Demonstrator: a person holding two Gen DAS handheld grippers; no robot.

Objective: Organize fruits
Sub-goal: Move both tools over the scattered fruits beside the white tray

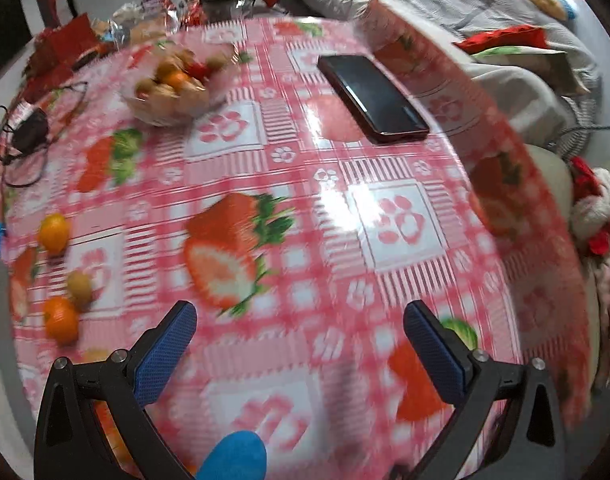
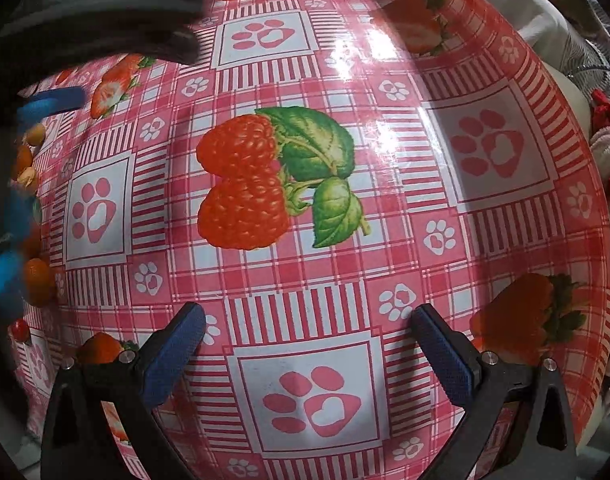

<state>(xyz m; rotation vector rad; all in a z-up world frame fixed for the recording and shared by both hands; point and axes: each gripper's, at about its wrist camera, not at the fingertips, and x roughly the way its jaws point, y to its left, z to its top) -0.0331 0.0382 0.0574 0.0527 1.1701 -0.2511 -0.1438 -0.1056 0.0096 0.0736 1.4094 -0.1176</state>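
Both views look down on a table covered by a red-and-white checked cloth [image 1: 289, 160] printed with strawberries and paw marks. The left gripper [image 1: 299, 322] has its fingers spread wide, with nothing between them. Only its view (blurred) shows a bowl [image 1: 173, 100] heaped with fruit at the far left, a dark phone [image 1: 373, 98] lying flat to its right, and two oranges [image 1: 53, 232] [image 1: 61, 322] with a brownish fruit [image 1: 79, 288] between them, loose near the left edge. The right gripper [image 2: 308, 318], also spread wide and empty, hovers over bare cloth; a dark blurred shape [image 2: 105, 12] blocks its upper left corner, with small fruits [image 2: 37, 280] glimpsed at its left margin.
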